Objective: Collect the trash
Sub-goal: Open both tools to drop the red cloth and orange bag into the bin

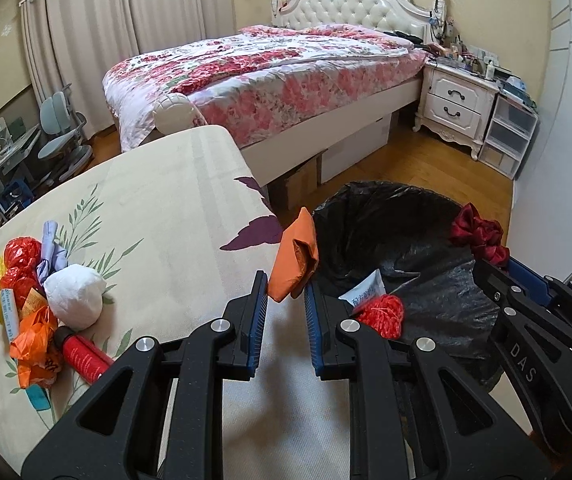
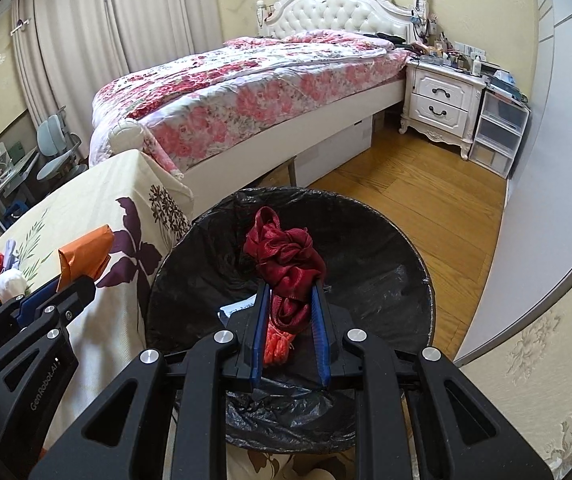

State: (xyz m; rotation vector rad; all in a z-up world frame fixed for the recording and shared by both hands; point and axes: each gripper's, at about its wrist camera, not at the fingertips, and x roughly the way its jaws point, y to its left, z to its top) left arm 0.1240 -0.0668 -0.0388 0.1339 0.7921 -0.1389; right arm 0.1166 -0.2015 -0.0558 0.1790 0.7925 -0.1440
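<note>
Crimson ribbon [image 2: 283, 264] is pinched in our right gripper [image 2: 290, 312] above the bin [image 2: 386, 280]; our left [image 1: 286, 300] clamps an orange packet [image 1: 294, 256] near the rim. Next, we judge, both jaws must part over the liner.

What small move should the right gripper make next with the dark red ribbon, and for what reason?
Probably open the right gripper and let the dark red ribbon fall. It is pinched between the fingers directly above the open mouth of the black-lined bin, which already holds some trash. The left gripper, holding the orange packet, is only at the bin's edge.
</note>
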